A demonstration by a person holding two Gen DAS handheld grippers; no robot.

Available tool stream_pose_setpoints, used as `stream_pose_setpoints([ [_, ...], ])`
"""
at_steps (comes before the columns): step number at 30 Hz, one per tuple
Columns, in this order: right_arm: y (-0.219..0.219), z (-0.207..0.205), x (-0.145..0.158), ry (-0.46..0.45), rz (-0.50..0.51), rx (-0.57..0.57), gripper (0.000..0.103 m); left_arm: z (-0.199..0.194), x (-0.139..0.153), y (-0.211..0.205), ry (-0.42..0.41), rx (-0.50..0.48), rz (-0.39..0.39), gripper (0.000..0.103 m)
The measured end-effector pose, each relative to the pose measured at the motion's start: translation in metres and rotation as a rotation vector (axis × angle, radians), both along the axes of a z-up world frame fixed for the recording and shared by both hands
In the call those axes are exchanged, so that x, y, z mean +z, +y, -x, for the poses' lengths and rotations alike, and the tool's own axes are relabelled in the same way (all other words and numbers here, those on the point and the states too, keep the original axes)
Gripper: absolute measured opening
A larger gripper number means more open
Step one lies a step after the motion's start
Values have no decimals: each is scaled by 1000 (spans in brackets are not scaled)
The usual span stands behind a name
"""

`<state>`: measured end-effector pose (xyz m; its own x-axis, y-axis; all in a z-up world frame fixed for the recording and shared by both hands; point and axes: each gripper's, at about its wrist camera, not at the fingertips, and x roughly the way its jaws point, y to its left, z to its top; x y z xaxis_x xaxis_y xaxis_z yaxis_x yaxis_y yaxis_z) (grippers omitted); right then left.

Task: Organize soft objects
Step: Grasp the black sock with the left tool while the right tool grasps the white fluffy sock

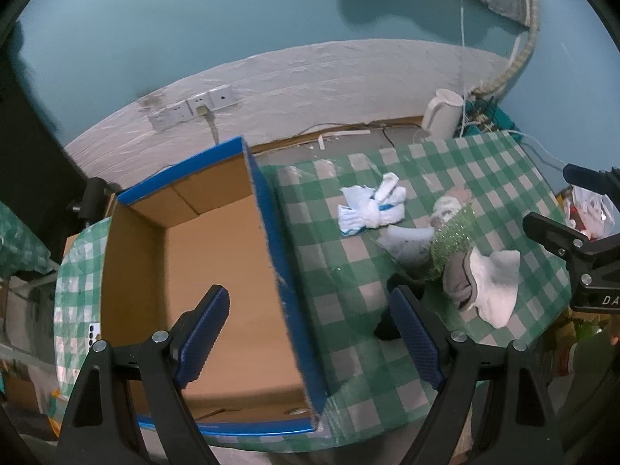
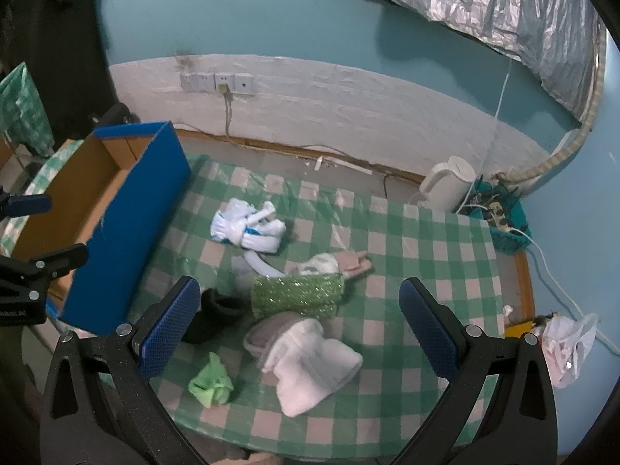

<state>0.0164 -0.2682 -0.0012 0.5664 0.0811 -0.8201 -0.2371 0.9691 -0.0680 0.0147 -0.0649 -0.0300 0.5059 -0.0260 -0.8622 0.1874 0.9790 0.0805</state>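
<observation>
With both my left tongs and right tongs wide open and empty, I'd lower the right squarely over the white-and-grey bundled sock just ahead, then carry it to the blue-sided cardboard box.

Your left claw hangs spread wide, nothing between pads, straddling right wall of blue cardboard box. Box bare inside, at 9 o'clock on checked surface. White-blue sock bundle at 1 o'clock. Glittery green cloth and white sock at 3 o'clock, touching. White kettle beyond far edge.
</observation>
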Motion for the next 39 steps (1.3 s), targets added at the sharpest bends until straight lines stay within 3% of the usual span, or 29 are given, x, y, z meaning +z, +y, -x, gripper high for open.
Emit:
stream_pose_setpoints([
  [12,-6,1,-36,81,77,38,101,-8,-32,-35,86,-68,-38,87],
  [26,-11,-11,-85,209,142,78,101,-24,-83,-62,180,-81,-8,87],
  [30,-11,-12,-100,244,155,93,101,-25,-94,-70,168,-90,-50,87],
  [39,-13,-13,-129,296,187,114,101,-32,-113,-78,215,-108,-34,87],
])
